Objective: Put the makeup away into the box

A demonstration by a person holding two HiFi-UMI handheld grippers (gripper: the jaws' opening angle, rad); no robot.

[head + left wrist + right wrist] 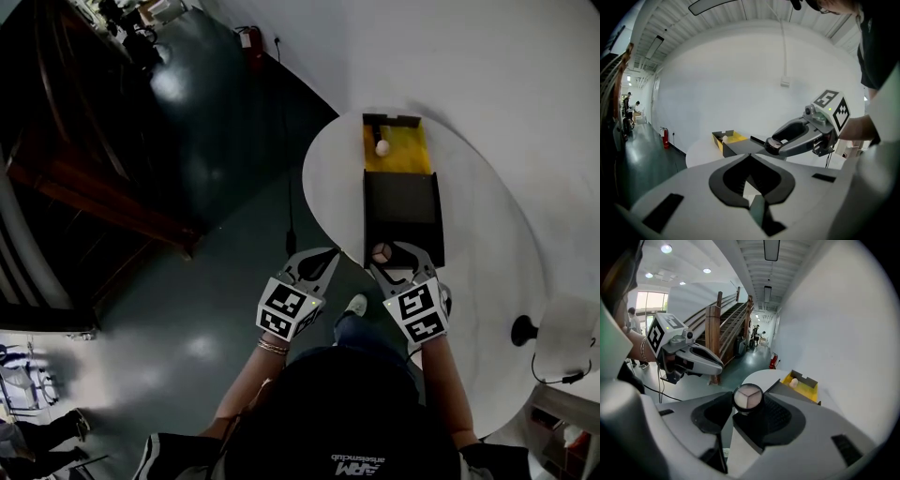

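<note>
My right gripper [382,253] is shut on a round makeup compact [381,251] with pale pink shades [748,397], held over the near edge of the white round table [487,234]. Just beyond it lies the open box: a black lid panel [403,206] and, farther back, the yellow-lined tray [412,157] with a small white item [382,147] inside. The box also shows in the right gripper view [806,386] and the left gripper view [731,138]. My left gripper [331,251] hangs off the table's left edge, its jaws closed tip to tip with nothing between them [749,155].
A black round knob-like object [523,329] and a thin cable with a small headset [562,378] lie at the table's right. Dark green floor spreads to the left below the table edge. A wooden staircase [719,329] and a fire extinguisher [666,137] stand farther off.
</note>
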